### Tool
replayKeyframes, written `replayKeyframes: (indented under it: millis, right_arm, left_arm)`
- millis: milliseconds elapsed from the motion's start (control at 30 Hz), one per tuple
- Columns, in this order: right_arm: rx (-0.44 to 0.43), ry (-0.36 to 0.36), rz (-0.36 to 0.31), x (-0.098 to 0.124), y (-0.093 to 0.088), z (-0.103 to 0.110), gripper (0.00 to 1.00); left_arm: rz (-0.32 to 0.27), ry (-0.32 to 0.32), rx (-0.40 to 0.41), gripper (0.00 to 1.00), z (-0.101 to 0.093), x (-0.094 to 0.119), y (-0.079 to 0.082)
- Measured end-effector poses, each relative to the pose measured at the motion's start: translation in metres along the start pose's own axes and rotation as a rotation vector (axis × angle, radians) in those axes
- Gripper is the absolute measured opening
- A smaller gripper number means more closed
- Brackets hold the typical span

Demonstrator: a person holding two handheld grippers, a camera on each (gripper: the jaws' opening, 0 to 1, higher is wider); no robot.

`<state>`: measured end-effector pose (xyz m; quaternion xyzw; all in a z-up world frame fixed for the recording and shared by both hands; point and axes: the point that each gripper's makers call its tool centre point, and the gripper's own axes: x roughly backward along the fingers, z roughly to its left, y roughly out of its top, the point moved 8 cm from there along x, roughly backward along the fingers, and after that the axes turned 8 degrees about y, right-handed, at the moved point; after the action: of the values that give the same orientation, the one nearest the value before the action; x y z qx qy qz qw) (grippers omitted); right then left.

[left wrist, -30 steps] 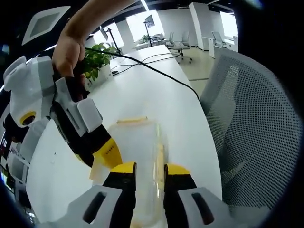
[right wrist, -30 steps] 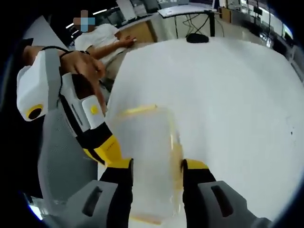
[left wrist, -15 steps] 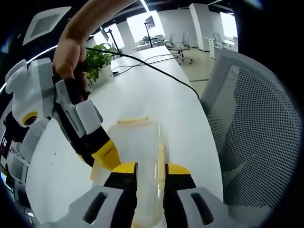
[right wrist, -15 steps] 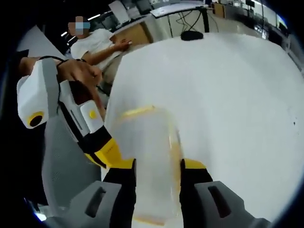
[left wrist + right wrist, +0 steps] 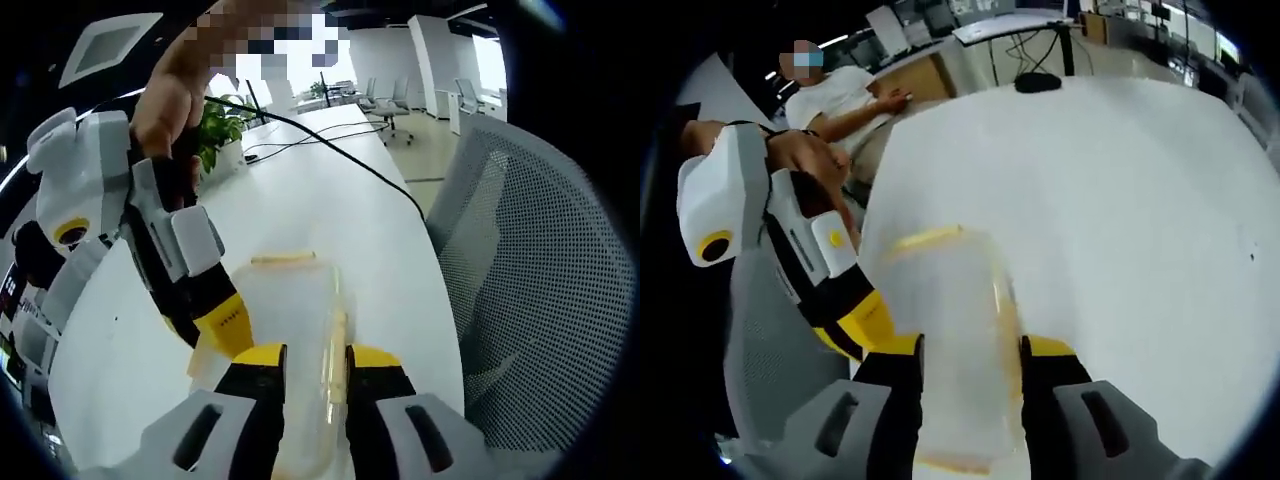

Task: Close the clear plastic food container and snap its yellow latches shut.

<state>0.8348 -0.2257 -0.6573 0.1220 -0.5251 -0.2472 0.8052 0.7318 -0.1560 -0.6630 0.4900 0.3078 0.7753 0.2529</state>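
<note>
- The clear plastic food container (image 5: 290,310) sits on the white desk (image 5: 330,200), near the desk edge beside a grey mesh chair (image 5: 530,280).
- In the left gripper view, the left claw (image 5: 308,362) has its yellow-tipped jaws closed on the container's near rim, with a yellow latch (image 5: 336,350) lying between them.
- The right claw (image 5: 222,325) comes in from the left of that view, held by a hand (image 5: 180,100), its yellow tip against the container's side.
- In the right gripper view, the right claw (image 5: 970,355) straddles the container (image 5: 950,330), jaws pressed to its two sides.
- The left claw (image 5: 855,320) enters there from the left, touching the container.
- A further yellow latch (image 5: 925,238) shows at the container's far end.
- A potted plant (image 5: 225,125) and a black cable (image 5: 340,155) lie farther along the desk.
</note>
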Motion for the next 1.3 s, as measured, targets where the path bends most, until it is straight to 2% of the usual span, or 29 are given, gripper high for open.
replayKeyframes:
  millis: [167,667,933,1300]
  right_arm:
    - [0.011,-0.049,-0.047,0.006,-0.003,0.0,0.35]
    - [0.014,-0.126,-0.116,0.028,-0.018,0.011,0.41]
    - [-0.018,-0.186,-0.194,0.038,-0.031,0.024,0.46]
    - [-0.028,-0.261,-0.244,0.042,-0.053,0.041,0.49]
  left_arm:
    - [0.016,0.019,0.036,0.24,0.001,0.002,-0.003]
    - [-0.005,0.105,0.164,0.27,0.024,0.027,-0.008]
    - [0.009,0.157,0.253,0.35,0.038,0.038,-0.017]
    - [0.023,0.181,0.33,0.42,0.047,0.047,-0.029]
